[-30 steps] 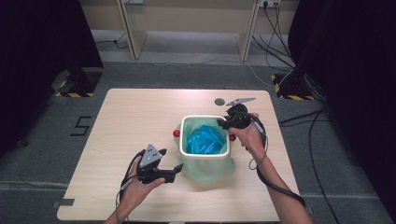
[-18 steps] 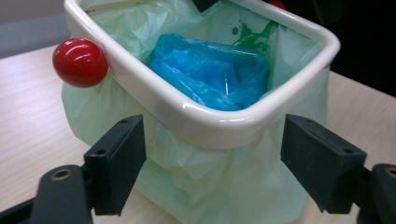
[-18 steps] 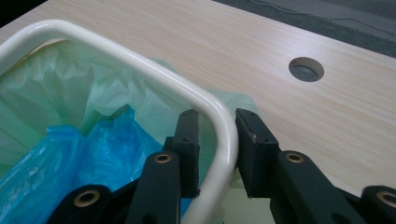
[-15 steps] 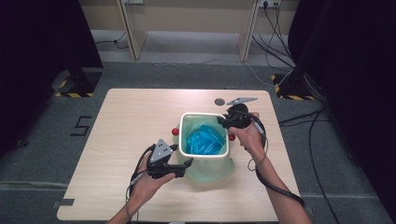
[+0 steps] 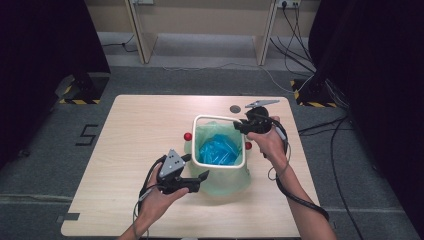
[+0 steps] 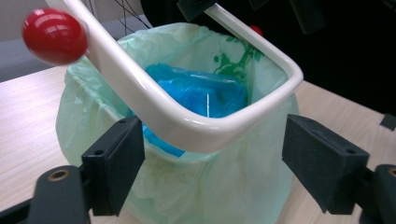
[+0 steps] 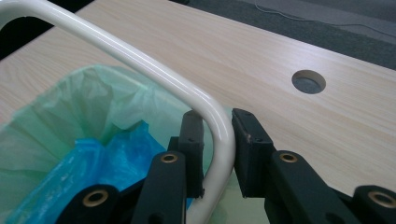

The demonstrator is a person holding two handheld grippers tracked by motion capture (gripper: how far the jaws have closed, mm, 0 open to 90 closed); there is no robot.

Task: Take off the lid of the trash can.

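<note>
The right gripper clamps the white frame while the left gripper, jaws spread, likely next grips the green bag.

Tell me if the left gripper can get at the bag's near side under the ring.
Probably yes: the left gripper is open, its jaws flank the green bag just below the white ring, with nothing between.

In the left gripper view, the red ball is blurred, and the white frame runs off the top edge. The green bag hides the bin beneath; its base is cut off below. In the right gripper view, the blue bag is cut by the bottom edge.
</note>
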